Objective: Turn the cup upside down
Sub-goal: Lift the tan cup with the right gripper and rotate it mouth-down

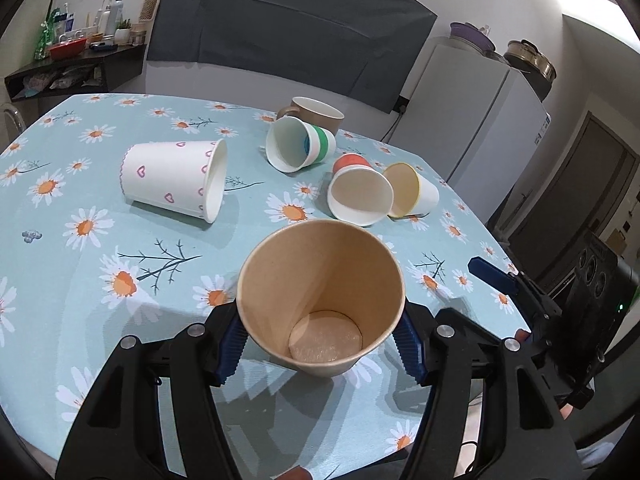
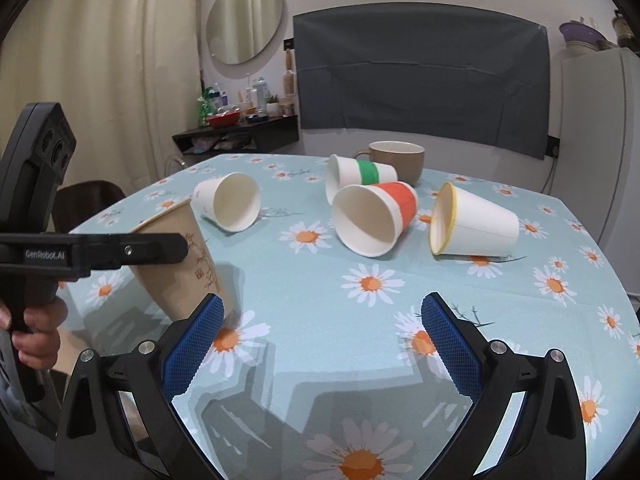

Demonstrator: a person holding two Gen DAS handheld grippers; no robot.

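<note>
My left gripper (image 1: 322,344) is shut on a brown paper cup (image 1: 320,296), its blue pads pressing both sides. The cup's mouth faces up and toward the camera; it is tilted, held just above the table near the front edge. In the right wrist view the same brown cup (image 2: 180,264) shows at the left, tilted, with the left gripper's finger across it. My right gripper (image 2: 322,344) is open and empty above the tablecloth, to the right of the cup. It also shows at the right edge of the left wrist view (image 1: 516,292).
Several paper cups lie on their sides on the daisy tablecloth (image 1: 60,260): a heart-patterned one (image 1: 172,180), a green-banded one (image 1: 300,144), an orange one (image 1: 360,192), a yellow-rimmed one (image 1: 412,190). A brown mug (image 1: 316,114) stands upright at the back. A fridge (image 1: 480,128) stands right.
</note>
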